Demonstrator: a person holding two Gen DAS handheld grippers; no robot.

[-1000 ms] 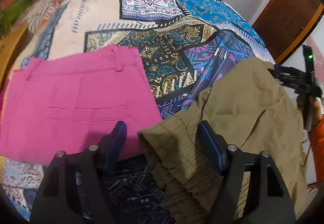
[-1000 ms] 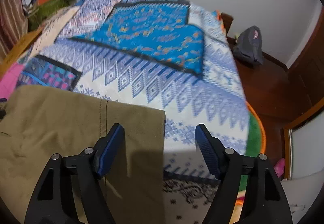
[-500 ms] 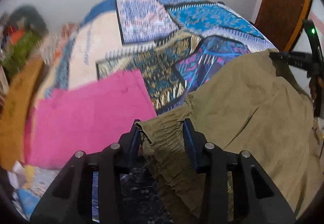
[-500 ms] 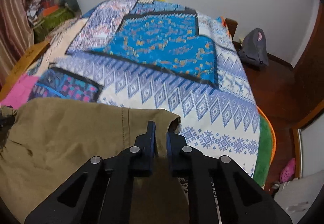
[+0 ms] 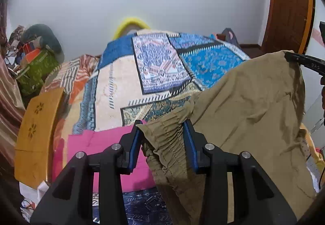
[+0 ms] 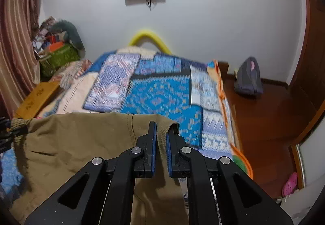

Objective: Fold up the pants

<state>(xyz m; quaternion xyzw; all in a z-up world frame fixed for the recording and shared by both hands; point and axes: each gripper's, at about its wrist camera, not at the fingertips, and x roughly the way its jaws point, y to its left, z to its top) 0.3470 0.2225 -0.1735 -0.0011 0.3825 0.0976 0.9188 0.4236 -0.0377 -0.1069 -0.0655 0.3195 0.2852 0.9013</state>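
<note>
Khaki pants [image 5: 243, 115] hang lifted above the bed, stretched between both grippers. My left gripper [image 5: 162, 129] is shut on their gathered elastic waistband [image 5: 166, 143]. My right gripper [image 6: 161, 129] is shut on the far edge of the khaki pants [image 6: 81, 143] by a corner; it also shows at the right edge of the left wrist view [image 5: 304, 62]. The lower part of the pants drops out of view below.
Folded pink pants [image 5: 101, 143] lie on the patchwork bedspread [image 5: 158, 66] under my left gripper. A wooden board [image 5: 36, 135] and a pile of clutter [image 6: 59, 52] sit left of the bed. A grey backpack [image 6: 247, 78] stands on the wooden floor at right.
Both grippers closed from open onto the khaki pants and raised them off the bed. The views tilted up toward the wall.
</note>
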